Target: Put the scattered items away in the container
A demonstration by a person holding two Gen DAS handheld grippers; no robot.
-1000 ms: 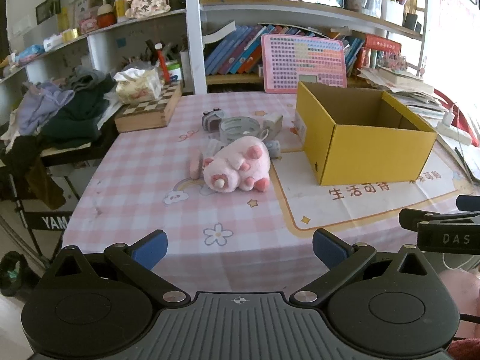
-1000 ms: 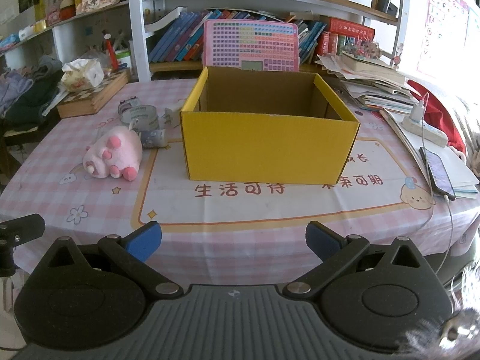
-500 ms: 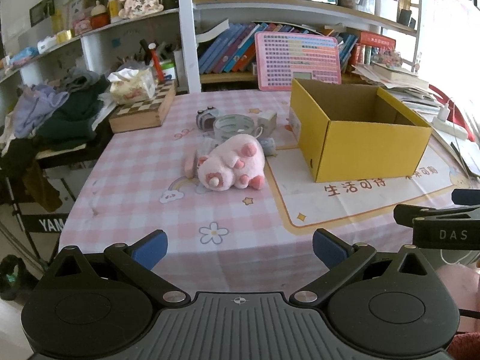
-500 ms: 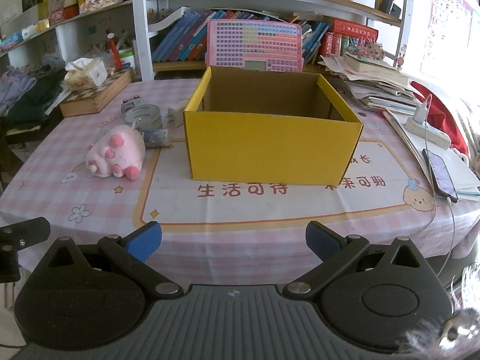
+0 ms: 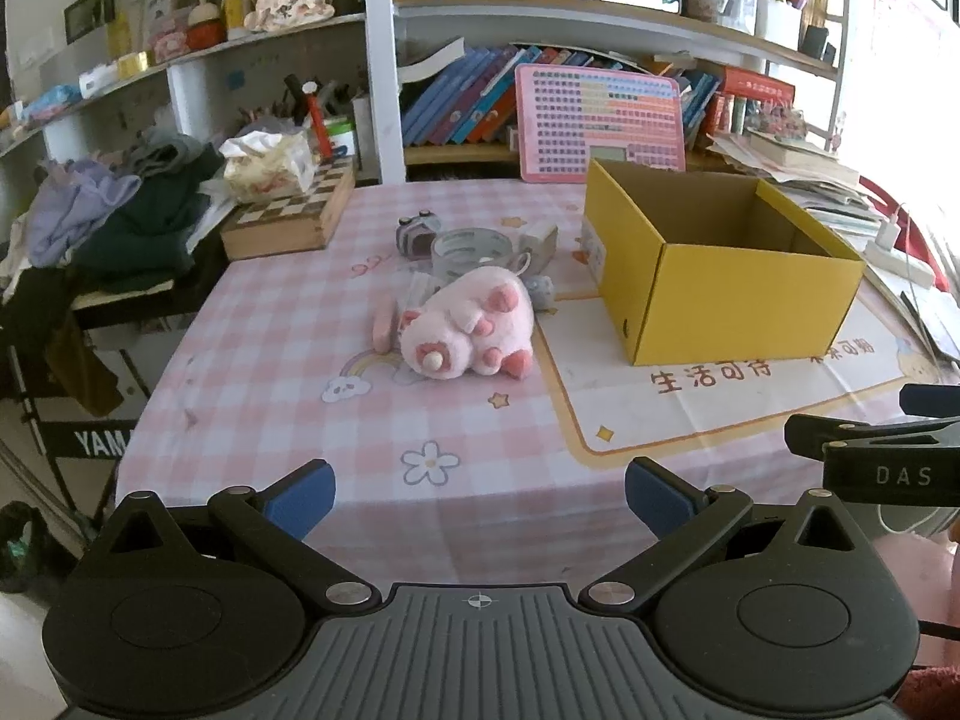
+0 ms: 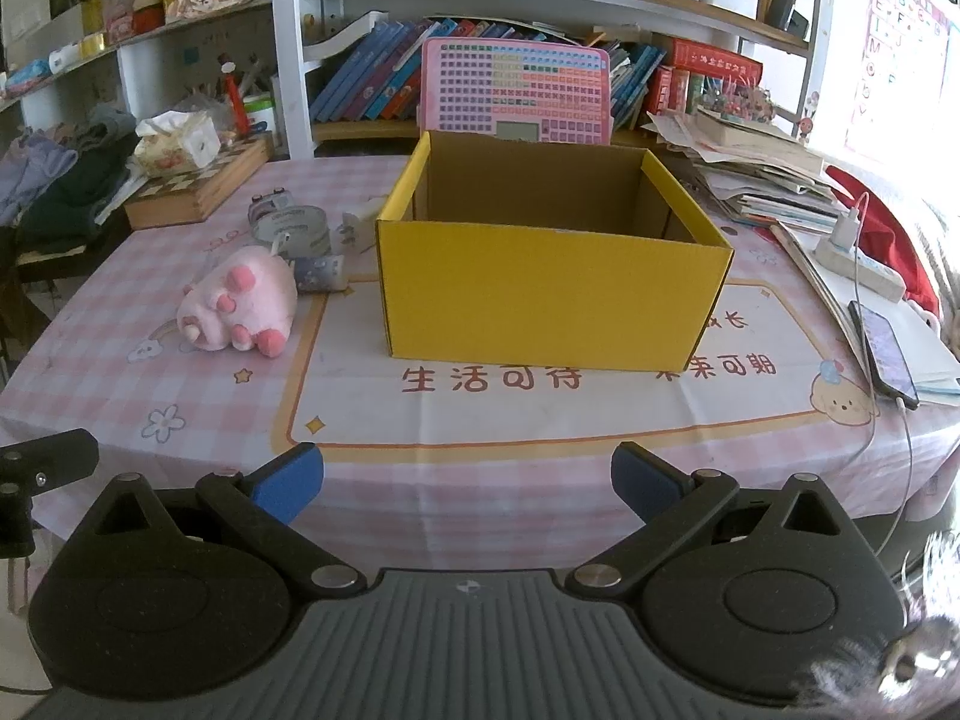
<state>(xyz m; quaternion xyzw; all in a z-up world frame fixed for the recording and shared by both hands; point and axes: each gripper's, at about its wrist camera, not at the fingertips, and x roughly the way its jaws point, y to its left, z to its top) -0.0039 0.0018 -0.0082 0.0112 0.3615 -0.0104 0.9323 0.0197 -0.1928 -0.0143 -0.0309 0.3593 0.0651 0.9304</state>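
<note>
An open yellow cardboard box (image 5: 738, 294) (image 6: 549, 294) stands on the pink checked tablecloth (image 5: 270, 372). Left of it lies a pink plush pig (image 5: 471, 330) (image 6: 240, 300). Behind the pig are a tape roll (image 5: 471, 249) (image 6: 291, 228), a small grey toy (image 5: 417, 231), a white plug-like block (image 5: 540, 240), a small patterned roll (image 6: 321, 273) and a pink eraser-like piece (image 5: 384, 324). My left gripper (image 5: 480, 492) is open and empty at the table's front edge. My right gripper (image 6: 468, 477) is open and empty in front of the box.
A chessboard box (image 5: 288, 216) with a tissue pack sits at the back left. A pink keyboard toy (image 6: 516, 90) leans behind the yellow box. Papers, a power strip and a phone (image 6: 882, 354) lie at the right. Bookshelves stand behind the table.
Both grippers have drawn slightly back from the table, so the objects look a little smaller. Both stay open and nothing on the table has moved.
</note>
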